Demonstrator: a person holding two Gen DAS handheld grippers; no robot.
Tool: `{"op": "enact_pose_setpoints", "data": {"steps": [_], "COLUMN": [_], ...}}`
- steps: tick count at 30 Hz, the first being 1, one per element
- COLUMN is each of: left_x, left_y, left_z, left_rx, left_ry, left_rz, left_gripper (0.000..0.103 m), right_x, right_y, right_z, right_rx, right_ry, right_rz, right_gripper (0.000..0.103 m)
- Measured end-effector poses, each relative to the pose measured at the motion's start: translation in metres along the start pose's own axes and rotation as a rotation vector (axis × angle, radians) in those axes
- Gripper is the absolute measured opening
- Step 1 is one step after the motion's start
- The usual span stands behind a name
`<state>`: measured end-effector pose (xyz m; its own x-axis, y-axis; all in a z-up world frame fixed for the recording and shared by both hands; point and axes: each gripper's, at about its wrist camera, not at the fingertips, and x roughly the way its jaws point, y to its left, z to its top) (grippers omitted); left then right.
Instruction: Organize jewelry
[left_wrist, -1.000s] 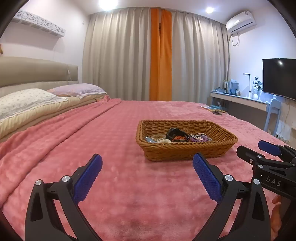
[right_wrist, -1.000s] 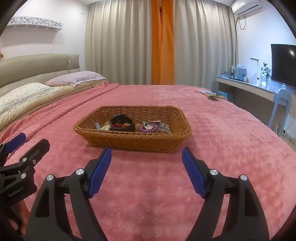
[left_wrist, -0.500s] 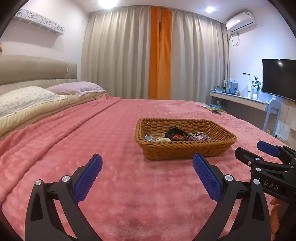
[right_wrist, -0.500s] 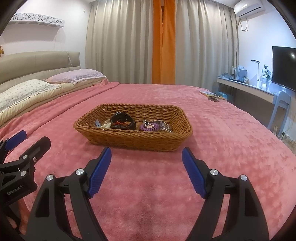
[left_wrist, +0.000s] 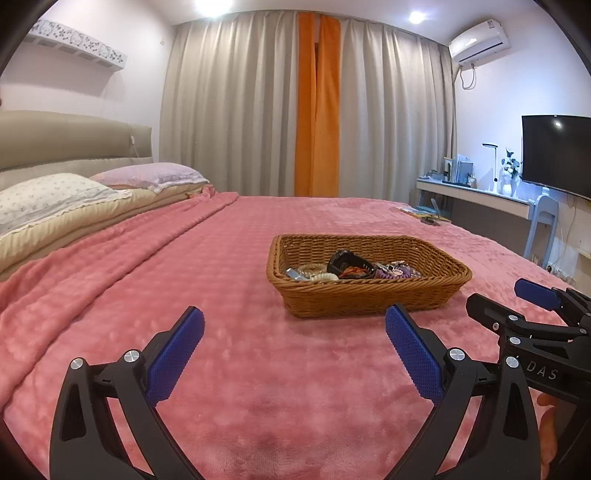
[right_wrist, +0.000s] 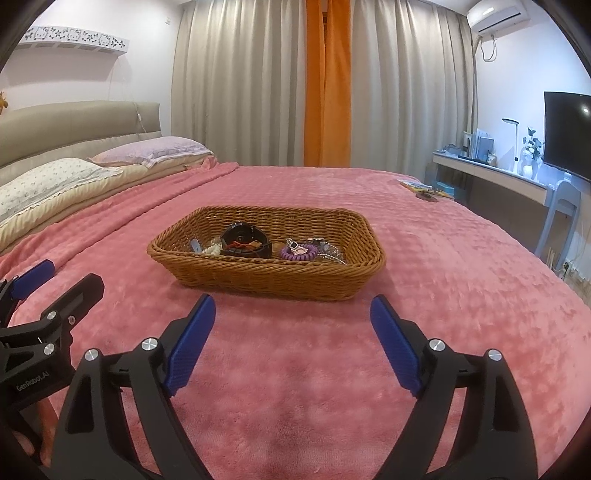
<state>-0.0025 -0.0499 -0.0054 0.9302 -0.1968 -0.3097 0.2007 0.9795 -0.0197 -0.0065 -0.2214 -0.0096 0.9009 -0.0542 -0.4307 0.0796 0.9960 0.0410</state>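
A brown wicker basket (left_wrist: 369, 295) (right_wrist: 266, 277) sits on the pink bed. It holds a black watch (right_wrist: 243, 242) (left_wrist: 347, 263), a purple coil band (right_wrist: 299, 253) (left_wrist: 393, 272), a pale bracelet (left_wrist: 314, 272), a silvery chain (right_wrist: 330, 254) and other small pieces. My left gripper (left_wrist: 293, 350) is open and empty, short of the basket and to its left. My right gripper (right_wrist: 291, 343) is open and empty, just in front of the basket. Each gripper shows at the edge of the other's view.
The pink blanket (left_wrist: 240, 258) covers the whole bed. Pillows (left_wrist: 55, 199) and a headboard are at the left. A desk (left_wrist: 476, 195), a chair and a TV (left_wrist: 554, 151) stand at the right. Small items (right_wrist: 424, 188) lie on the bed's far right.
Both grippers have tilted or risen slightly, so the basket sits a little higher in both views. Both stay open and empty.
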Motion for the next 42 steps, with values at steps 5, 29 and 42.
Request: {"op": "enact_pose_setpoints", "data": {"steps": [5,29,42], "left_x": [0.000,0.001,0.000], "left_y": [0.000,0.002,-0.006], "left_z": [0.000,0.000,-0.002], "left_rx": [0.002,-0.010,0.027], "left_ry": [0.001,0.001,0.001], "left_rz": [-0.001,0.015,0.056], "left_gripper": [0.095,0.095,0.095], "right_x": [0.000,0.002,0.004], "right_y": [0.002,0.004,0.000], "right_z": [0.000,0.000,-0.001], "right_rx": [-0.003,-0.003,0.013], "right_ry": [0.002,0.011,0.016], "right_rz": [0.008,0.019,0.022], "right_gripper": [0.082,0.082,0.082]}}
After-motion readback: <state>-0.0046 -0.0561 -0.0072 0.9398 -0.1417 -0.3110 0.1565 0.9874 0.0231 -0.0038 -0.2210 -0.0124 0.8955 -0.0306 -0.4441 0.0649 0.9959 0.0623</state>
